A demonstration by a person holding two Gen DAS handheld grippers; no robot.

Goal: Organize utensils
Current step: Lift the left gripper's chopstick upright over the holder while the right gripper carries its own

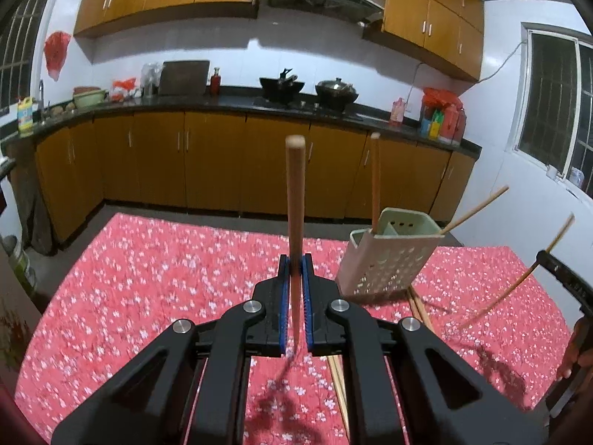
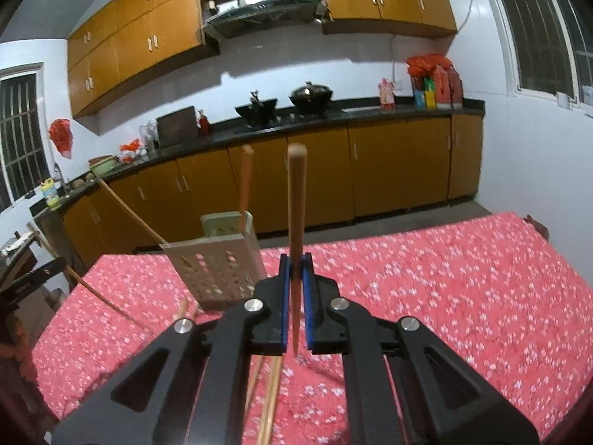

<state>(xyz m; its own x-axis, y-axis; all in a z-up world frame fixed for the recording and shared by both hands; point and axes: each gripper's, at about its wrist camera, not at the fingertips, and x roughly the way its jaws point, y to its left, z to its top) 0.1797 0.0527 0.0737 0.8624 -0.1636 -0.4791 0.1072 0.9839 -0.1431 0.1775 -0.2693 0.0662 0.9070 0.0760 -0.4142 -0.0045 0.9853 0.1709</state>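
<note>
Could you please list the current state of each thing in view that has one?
left gripper: shut on a chopstick.
left-held chopstick: upright between the fingers, off the table.
right gripper: shut on a chopstick.
right-held chopstick: upright between the fingers, off the table.
utensil holder: standing on the tablecloth, tilted, one chopstick inside.
loose chopsticks: lying flat on the tablecloth.
wok lid: on its wok.
</note>
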